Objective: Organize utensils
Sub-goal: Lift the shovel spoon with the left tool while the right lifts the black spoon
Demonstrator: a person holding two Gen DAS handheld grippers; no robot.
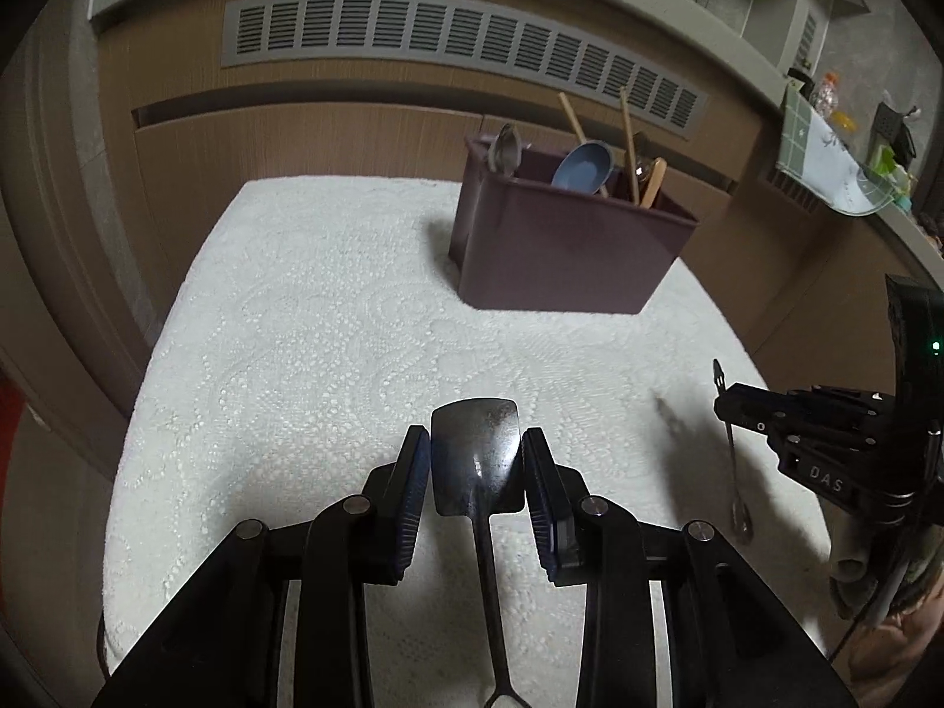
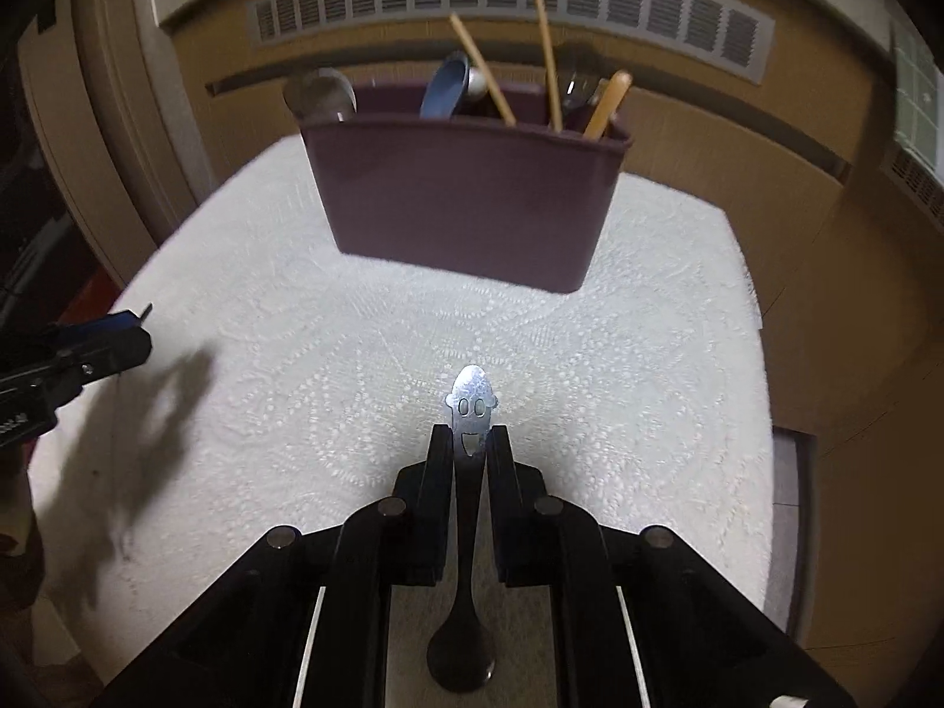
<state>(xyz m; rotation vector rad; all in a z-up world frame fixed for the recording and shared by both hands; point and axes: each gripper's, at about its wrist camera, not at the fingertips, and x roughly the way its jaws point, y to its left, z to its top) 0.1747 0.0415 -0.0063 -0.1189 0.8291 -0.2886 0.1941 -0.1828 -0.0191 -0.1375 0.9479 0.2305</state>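
- White lace-patterned cloth covers the bench, and brown wood-grain panelling with a long grey slatted vent closes the room behind it.
- Between the left gripper fingers sits a flat metal spatula-shaped utensil; its blade points forward, and both blue pads touch its edges, so the fingers hold it at a middling width. Its thin handle runs back under the gripper.
- The right gripper has its fingers drawn narrow on the handle of a small metal spoon with a smiling face cut into the handle end. The face points forward and the bowl hangs back beneath the gripper.
- Both utensils are held above the near part of the cloth, well apart from each other.
- Toward the far edge of the cloth stands a dark purple rectangular utensil bin, upright.
- From the bin rise a blue ladle, a metal spoon, two wooden chopsticks and a wooden handle.
- At the far right a ledge carries a green-checked cloth and small bottles, too small to make out.
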